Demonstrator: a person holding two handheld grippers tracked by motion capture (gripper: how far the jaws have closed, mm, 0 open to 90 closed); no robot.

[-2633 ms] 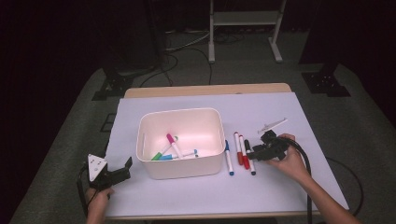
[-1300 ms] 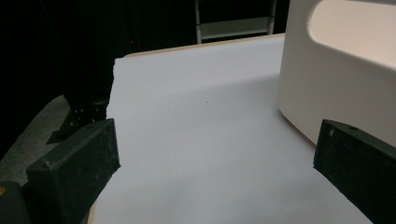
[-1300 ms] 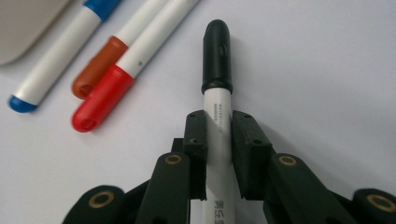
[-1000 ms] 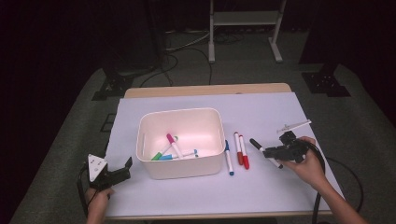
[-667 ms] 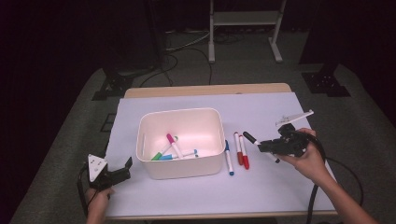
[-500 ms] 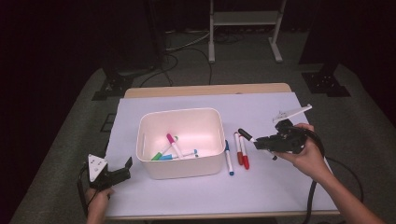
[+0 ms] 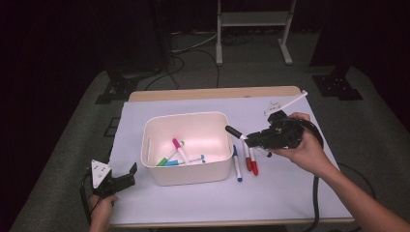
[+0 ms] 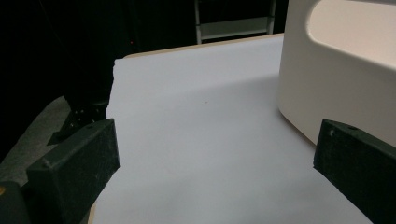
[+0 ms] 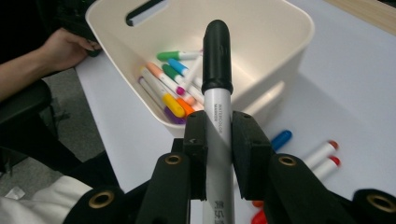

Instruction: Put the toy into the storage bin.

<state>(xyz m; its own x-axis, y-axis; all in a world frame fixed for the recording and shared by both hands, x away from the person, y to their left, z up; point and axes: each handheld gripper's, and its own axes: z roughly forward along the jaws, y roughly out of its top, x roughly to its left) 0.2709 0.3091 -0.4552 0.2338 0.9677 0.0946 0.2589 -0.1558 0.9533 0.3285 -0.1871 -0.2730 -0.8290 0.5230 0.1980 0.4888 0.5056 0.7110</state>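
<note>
Since a second ago my right gripper [image 7: 255,139] has lifted the white marker with the black cap [image 7: 240,134] off the pale table cover [image 7: 290,193] toward the cream plastic bin [image 7: 185,171]. From above, its cap hangs at the bin's right rim. My right gripper view shows both pads clamped on the barrel and the coloured markers [image 9: 173,88] heaped inside. My left gripper [image 7: 121,178] rests at the table's near left corner, jaws spread wide on nothing; its own view catches the bin's wall.
</note>
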